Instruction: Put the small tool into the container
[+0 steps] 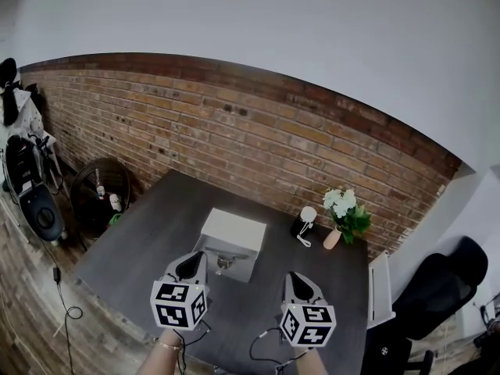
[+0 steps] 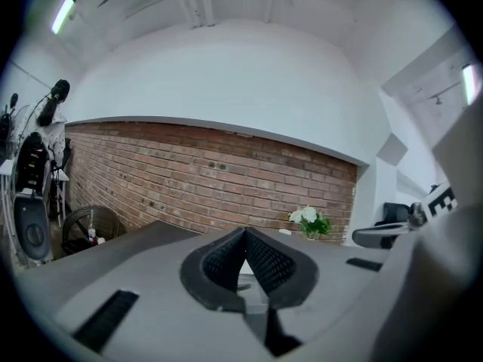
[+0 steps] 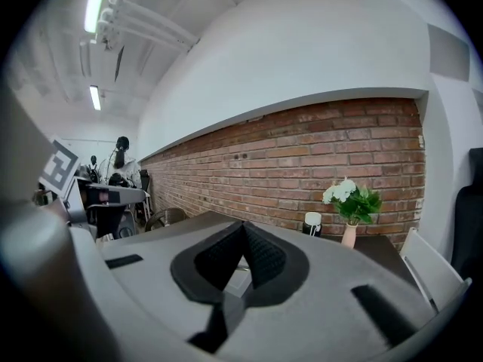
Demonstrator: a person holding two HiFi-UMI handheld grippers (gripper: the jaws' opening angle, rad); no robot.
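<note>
Both the left tool (image 2: 245, 231) and right tool (image 3: 242, 225) partly hide the container (image 1: 233, 233).

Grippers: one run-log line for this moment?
left gripper: jaws shut, empty | right gripper: jaws shut, empty | white container: on table, ahead of both

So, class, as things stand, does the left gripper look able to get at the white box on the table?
Probably yes. The left gripper hangs just short of the white box, pointing at it, with nothing seen between them. Its jaws are shut, so it would have to open first.
</note>
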